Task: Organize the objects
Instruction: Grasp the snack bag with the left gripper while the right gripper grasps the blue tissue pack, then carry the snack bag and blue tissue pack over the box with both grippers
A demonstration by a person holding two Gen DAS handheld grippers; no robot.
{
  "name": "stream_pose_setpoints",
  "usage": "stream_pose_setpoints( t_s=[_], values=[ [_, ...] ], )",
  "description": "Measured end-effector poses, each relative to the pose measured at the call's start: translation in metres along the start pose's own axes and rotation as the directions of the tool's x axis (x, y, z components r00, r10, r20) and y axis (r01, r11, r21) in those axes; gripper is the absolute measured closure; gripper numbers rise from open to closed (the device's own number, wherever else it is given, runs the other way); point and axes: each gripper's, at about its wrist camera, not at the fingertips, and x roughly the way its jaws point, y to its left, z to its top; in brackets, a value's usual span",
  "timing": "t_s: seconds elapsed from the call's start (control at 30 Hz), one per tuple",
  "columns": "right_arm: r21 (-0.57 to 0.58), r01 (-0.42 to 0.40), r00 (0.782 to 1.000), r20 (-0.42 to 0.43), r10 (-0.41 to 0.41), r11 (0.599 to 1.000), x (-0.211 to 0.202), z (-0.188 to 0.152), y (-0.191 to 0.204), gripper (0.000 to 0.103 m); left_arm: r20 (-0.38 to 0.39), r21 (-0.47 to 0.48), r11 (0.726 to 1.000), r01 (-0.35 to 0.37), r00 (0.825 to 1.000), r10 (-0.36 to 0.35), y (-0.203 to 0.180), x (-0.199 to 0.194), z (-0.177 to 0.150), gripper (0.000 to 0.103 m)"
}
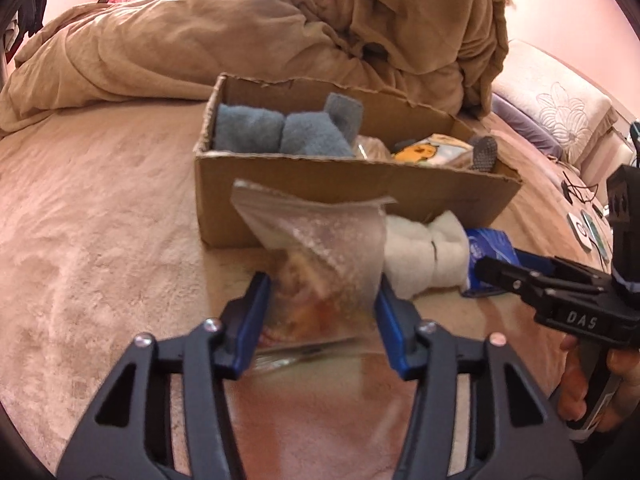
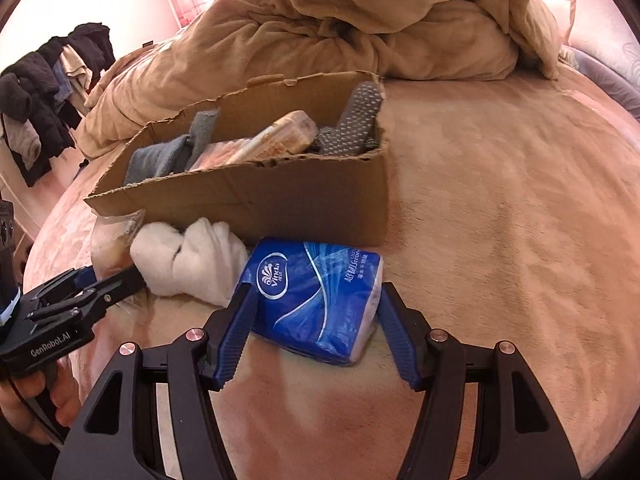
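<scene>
A cardboard box [image 1: 352, 188] stands on the bed and holds folded blue-grey cloths [image 1: 280, 128], snack packets [image 1: 424, 150] and a grey dotted glove [image 1: 485, 152]. My left gripper [image 1: 320, 300] is closed on a clear plastic bag of snacks [image 1: 320, 256], just in front of the box. My right gripper [image 2: 314, 312] has its fingers on both sides of a blue Vinda tissue pack [image 2: 316, 300] that lies on the bed by the box [image 2: 280, 200]. A white rolled cloth [image 2: 188, 264] lies between the bag and the pack.
A crumpled tan duvet [image 1: 280, 32] is piled behind the box. Pillows [image 1: 560, 112] lie at the right. Small items and a cable [image 1: 584, 216] lie on the bed's right edge. Dark clothes [image 2: 48, 92] hang at the left.
</scene>
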Motion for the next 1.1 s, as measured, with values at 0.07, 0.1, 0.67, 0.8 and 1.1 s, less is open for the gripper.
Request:
stream_pose_setpoints(
  t_s=[0.07, 0.1, 0.67, 0.8, 1.1],
  values=[
    [-0.017, 0.012, 1.0, -0.001, -0.012, 1.0, 0.0, -0.002, 0.004, 0.046, 0.003, -0.003, 1.0, 0.0, 1.0, 0.0, 0.0, -0.003, -0.001, 0.052],
    [-0.021, 0.026, 1.0, 0.0, -0.026, 0.999, 0.0, -0.002, 0.005, 0.056, 0.005, -0.005, 1.0, -0.001, 1.0, 0.001, 0.0, -0.005, -0.002, 0.052],
    [-0.028, 0.082, 0.994, 0.08, -0.079, 0.996, -0.052, 0.003, 0.018, 0.091, 0.076, -0.011, 1.0, 0.002, 0.997, -0.001, -0.006, -0.069, -0.002, 0.053],
    [-0.02, 0.086, 0.992, 0.093, -0.084, 0.996, -0.066, 0.005, 0.019, 0.091, 0.089, -0.009, 1.0, -0.002, 0.996, 0.003, -0.007, -0.083, 0.001, 0.053],
    [-0.021, 0.094, 0.986, 0.143, -0.09, 0.995, -0.094, 0.018, 0.022, 0.091, 0.119, -0.018, 1.0, -0.01, 0.993, 0.012, -0.008, -0.107, 0.019, 0.053]
  ],
)
